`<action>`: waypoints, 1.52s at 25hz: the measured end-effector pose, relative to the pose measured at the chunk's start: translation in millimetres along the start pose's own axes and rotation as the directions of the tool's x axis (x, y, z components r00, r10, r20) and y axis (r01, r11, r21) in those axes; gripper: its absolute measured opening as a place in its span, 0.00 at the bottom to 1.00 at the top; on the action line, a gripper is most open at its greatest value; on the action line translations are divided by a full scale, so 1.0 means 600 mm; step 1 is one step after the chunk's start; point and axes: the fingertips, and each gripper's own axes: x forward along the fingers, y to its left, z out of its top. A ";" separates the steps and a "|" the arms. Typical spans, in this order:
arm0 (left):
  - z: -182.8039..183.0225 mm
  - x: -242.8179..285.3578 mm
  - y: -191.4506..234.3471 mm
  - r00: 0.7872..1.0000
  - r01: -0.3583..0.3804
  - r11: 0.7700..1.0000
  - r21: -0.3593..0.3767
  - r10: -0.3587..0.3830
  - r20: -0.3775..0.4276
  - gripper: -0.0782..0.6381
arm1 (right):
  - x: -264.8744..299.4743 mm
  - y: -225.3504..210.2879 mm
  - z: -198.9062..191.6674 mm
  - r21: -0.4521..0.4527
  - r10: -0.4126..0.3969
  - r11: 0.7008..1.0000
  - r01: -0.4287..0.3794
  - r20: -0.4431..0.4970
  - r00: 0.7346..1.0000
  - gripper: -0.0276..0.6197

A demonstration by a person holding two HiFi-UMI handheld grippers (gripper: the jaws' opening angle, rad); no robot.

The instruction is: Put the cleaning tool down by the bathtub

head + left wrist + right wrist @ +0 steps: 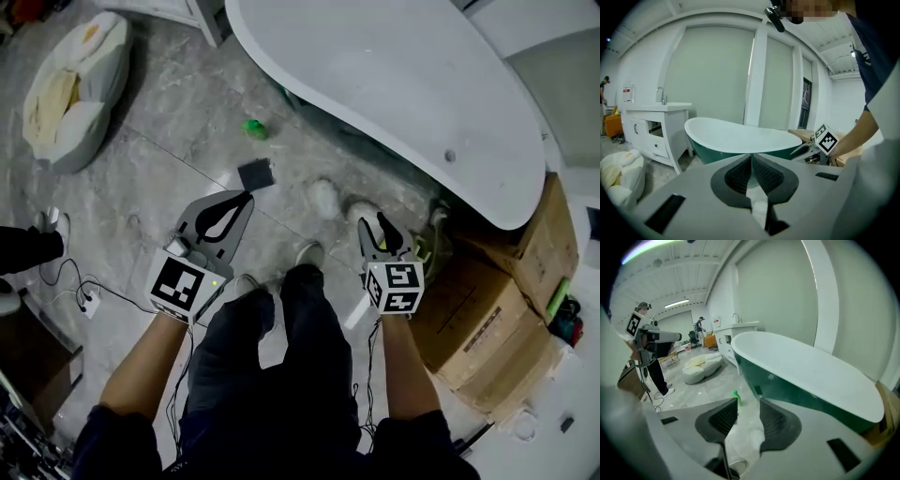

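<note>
Left gripper [247,197]: held low in front of the body, pointing forward and slightly to the right.
Left jaws: tips closed against each other, nothing between the left pads [739,174].
Right gripper [379,221]: level with the left one, well apart from it, pointing forward.
Right jaws: parted by a narrow gap, nothing gripped between the right pads [777,420].
Left forearm [141,375]: bare, extended forward and down.
Right forearm [410,370]: bare, extended likewise.
Left marker cube [181,284]: at gripper rear, just ahead of the wrist.
Right marker cube [395,287]: same position.
</note>
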 end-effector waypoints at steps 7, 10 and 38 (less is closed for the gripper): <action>0.099 -0.076 -0.055 0.999 0.005 1.000 0.001 -0.005 0.034 0.16 | -0.144 0.027 0.114 0.002 -0.006 1.000 0.006 0.101 0.995 0.27; 0.142 -0.112 -0.082 0.998 0.012 1.000 -0.002 -0.012 0.062 0.16 | -0.205 0.050 0.165 0.001 0.004 1.000 -0.004 0.152 0.988 0.27; 0.404 -0.329 -0.223 0.963 0.052 0.992 0.112 -0.079 0.256 0.16 | -0.573 0.238 0.441 -0.089 0.117 0.993 -0.084 0.504 0.856 0.24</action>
